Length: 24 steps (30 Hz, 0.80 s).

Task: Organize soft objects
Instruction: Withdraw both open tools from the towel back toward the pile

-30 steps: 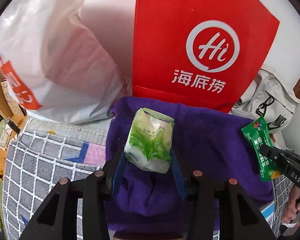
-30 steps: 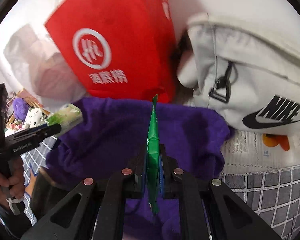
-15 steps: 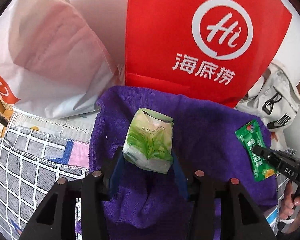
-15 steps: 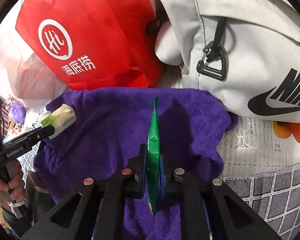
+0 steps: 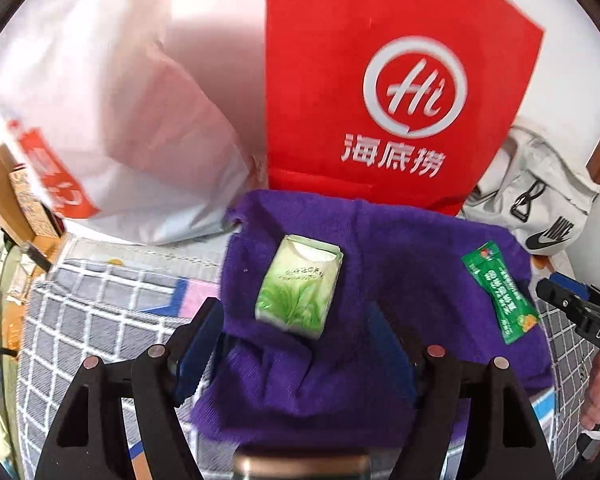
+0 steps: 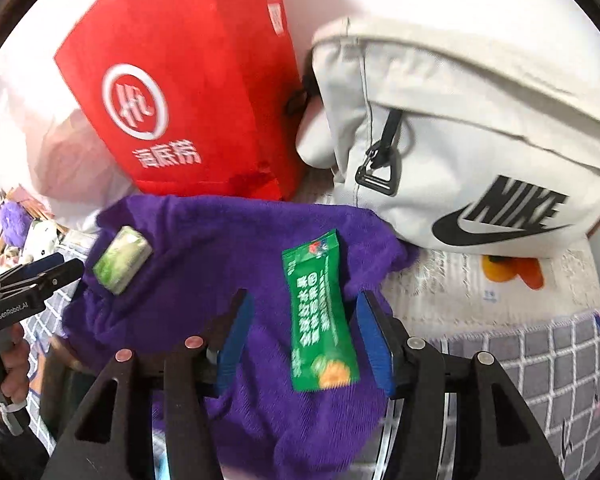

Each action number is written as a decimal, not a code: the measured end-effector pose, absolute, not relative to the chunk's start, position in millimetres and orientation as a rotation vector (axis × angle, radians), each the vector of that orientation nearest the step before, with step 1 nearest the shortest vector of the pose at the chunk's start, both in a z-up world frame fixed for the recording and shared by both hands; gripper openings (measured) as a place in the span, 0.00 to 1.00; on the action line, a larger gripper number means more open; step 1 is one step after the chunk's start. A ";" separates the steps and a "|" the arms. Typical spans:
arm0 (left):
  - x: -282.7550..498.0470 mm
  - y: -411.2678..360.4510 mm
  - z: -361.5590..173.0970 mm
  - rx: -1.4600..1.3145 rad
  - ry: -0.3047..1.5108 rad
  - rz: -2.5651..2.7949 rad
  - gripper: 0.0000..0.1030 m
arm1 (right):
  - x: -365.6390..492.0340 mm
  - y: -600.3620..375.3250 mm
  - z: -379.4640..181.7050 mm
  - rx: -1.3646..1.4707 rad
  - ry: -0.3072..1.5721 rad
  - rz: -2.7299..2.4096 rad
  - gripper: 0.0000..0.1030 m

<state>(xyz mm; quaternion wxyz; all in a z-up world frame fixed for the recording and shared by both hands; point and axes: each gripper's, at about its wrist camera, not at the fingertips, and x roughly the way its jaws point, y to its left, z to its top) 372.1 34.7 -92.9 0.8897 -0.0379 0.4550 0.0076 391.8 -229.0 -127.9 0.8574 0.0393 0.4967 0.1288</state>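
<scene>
**Two packets released onto the purple towel**

The tissue pack (image 5: 298, 285) is laid flat on the purple towel (image 5: 400, 264), a little toward eleven o'clock of the towel's middle in the left wrist view. The left gripper (image 5: 296, 340) is seen just behind it with its jaws opening — the blue pads stand clear on either side and nothing is pressed between them. The pack appears to be set there so that the towel can serve as a soft base for gathering the small items.

In the right wrist view the green sachet (image 6: 320, 316) is laid lengthwise on the same towel, its top seam pointing to twelve o'clock. The right gripper (image 6: 304, 340) is opening as well; the sachet lies between the pads, yet it is touched by neither. From the sachet, the tissue pack is found at about ten o'clock, well apart.

Beyond the towel, at twelve o'clock, a red bag (image 5: 400, 80) is propped upright, and a white sports bag (image 6: 480, 140) is slumped at two o'clock — both are left untouched. Judging by this layout, the two packets are probably meant to be wrapped or bundled in the towel next.
</scene>
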 end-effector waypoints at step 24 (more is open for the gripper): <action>160.9 77.1 -77.5 -0.193 0.861 0.058 0.71 | 157.7 -167.5 -84.3 0.073 1.007 0.499 0.55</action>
